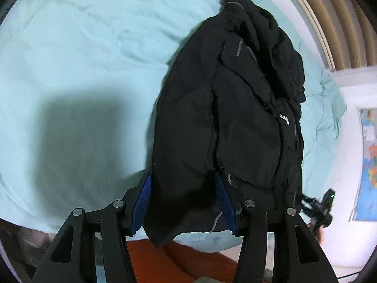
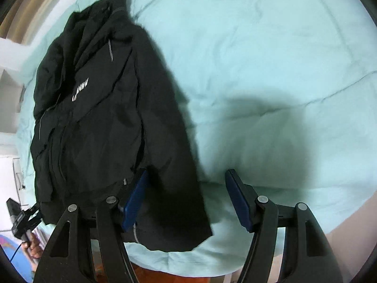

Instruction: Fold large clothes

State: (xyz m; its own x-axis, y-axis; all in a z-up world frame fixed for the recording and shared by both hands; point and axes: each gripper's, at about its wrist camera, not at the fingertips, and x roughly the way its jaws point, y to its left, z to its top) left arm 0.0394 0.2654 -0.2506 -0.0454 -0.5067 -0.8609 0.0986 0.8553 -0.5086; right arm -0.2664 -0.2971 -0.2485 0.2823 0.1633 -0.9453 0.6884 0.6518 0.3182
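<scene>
A black hooded jacket with a white chest logo lies lengthwise on a light teal bed sheet, its sides folded inward. My left gripper is open, its blue pads either side of the jacket's near hem. In the right wrist view the jacket fills the left half. My right gripper is open, its left pad over the hem and its right pad over the bare sheet. Each gripper shows small at the other view's edge: the right one, the left one.
An orange floor or rug shows below the bed's near edge. A wooden headboard curves behind the hood. A white wall with a colourful map poster stands to the side.
</scene>
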